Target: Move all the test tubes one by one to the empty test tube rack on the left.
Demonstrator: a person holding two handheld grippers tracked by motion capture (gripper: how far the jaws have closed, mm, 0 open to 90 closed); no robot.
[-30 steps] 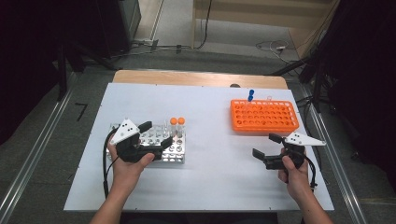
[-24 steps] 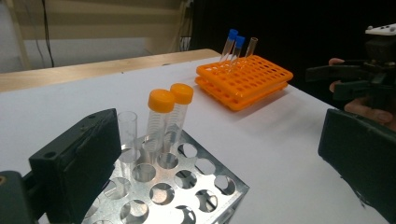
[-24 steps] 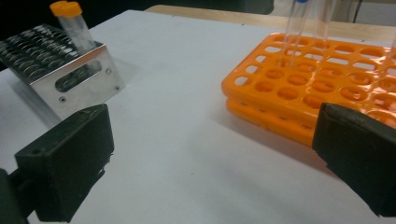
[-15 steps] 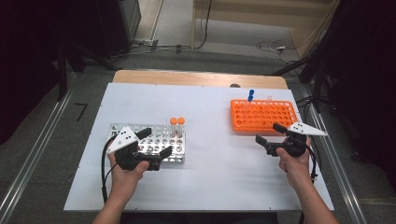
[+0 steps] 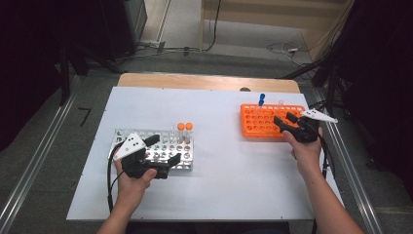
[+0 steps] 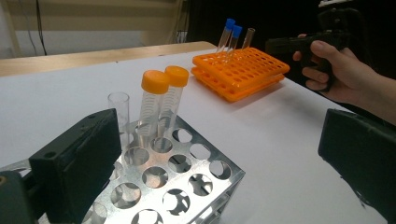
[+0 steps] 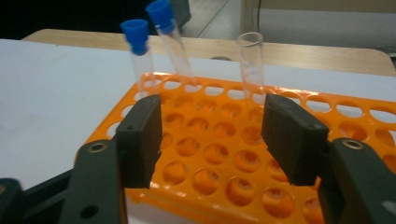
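right gripper (image 7: 212, 140): over the near edge of the orange rack (image 5: 253, 127), aimed at its blue-capped tubes (image 7: 135, 49) at the far edge, likely for pickup; jaws just closing, half spread, nothing between | left gripper (image 5: 163, 151): spread wide, empty, over the metal rack (image 6: 187, 177) on the worktop (image 5: 224, 170), probably to steady it

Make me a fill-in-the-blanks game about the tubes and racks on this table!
The two tubes in the metal rack have ___ caps.
The right gripper hangs over the ___ rack.
The capped tubes in that rack have ___ caps.
The open tube there has ___ cap.

Missing words: orange; orange; blue; no
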